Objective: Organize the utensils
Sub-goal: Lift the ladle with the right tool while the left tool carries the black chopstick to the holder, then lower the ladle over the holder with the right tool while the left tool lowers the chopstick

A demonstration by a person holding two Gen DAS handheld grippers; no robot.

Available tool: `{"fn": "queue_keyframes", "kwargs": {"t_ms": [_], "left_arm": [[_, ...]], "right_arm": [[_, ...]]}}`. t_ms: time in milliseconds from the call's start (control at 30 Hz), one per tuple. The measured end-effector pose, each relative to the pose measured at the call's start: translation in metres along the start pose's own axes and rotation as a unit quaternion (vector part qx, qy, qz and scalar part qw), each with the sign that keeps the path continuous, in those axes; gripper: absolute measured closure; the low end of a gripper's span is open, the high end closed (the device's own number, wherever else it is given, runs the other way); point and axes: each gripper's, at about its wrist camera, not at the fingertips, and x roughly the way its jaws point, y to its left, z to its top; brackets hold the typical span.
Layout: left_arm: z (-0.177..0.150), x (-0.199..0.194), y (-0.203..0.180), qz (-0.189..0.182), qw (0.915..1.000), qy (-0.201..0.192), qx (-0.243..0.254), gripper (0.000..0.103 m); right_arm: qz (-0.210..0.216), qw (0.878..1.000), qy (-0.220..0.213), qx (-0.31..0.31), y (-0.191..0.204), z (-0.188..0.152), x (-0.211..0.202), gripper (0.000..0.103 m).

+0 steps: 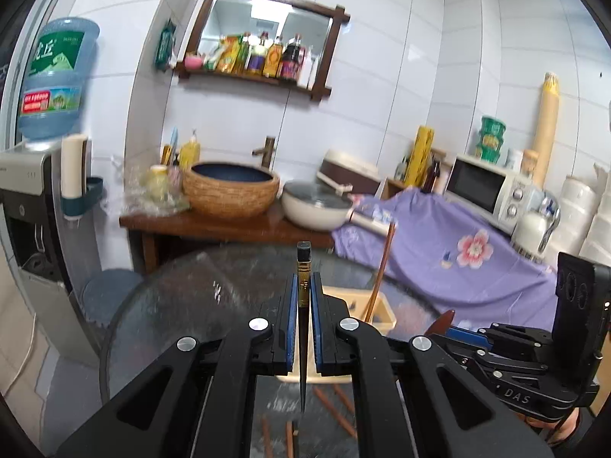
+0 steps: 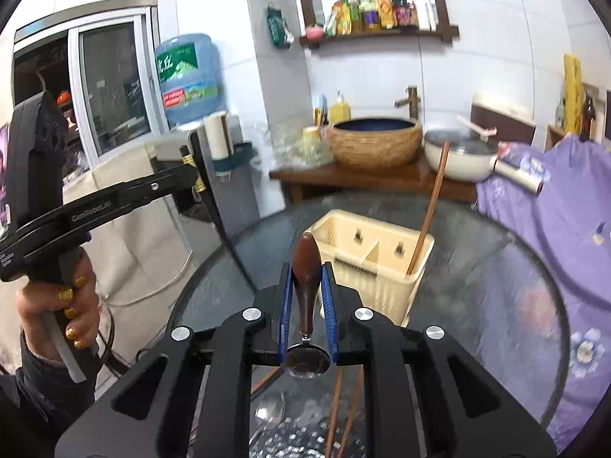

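- The lower tip of a black chopstick (image 1: 303, 305) is lost in blur below the left gripper (image 1: 304, 297), whose blue-padded fingers are clamped tight on the shaft; its gold-banded end is pointed up and away.
- A wooden-handled spoon (image 2: 306, 282) is pinched in the nearly closed right gripper (image 2: 307, 294), rounded handle up, metal bowl near the camera.
- One brown chopstick (image 2: 427, 210) is leaned in the cream slotted plastic holder (image 2: 366, 255) on the round glass table (image 2: 496, 305).
- Loose brown chopsticks (image 2: 343, 412) are partly hidden by the gripper body.

white tiled wall (image 1: 382, 57), wooden-framed mirror shelf (image 1: 263, 38), basket-weave sink (image 1: 231, 191), sliding window (image 2: 110, 84)
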Motion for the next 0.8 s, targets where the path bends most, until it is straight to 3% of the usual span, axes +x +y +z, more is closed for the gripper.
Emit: {"fn": "queue_keyframes", "kwargs": {"t_ms": [200, 433, 600, 800], "left_arm": [[0.044, -0.007, -0.008, -0.013, 0.9985, -0.051, -0.018, 0.096], [0.072, 0.019, -0.014, -0.018, 0.9942, -0.089, -0.057, 0.096], [0.076, 0.037, -0.005, 0.004, 0.9864, -0.13, -0.1, 0.096], [0.057, 0.062, -0.005, 0.042, 0.9865, -0.136, -0.081, 0.096]], "right_arm": [[-0.025, 0.999, -0.033, 0.004, -0.011, 0.044, -0.006, 0.087], [-0.073, 0.995, -0.064, 0.004, -0.023, 0.08, 0.01, 0.087], [-0.098, 0.992, -0.075, 0.004, -0.033, 0.081, 0.025, 0.087], [-0.118, 0.991, -0.055, 0.013, -0.048, 0.061, 0.054, 0.087]]}}
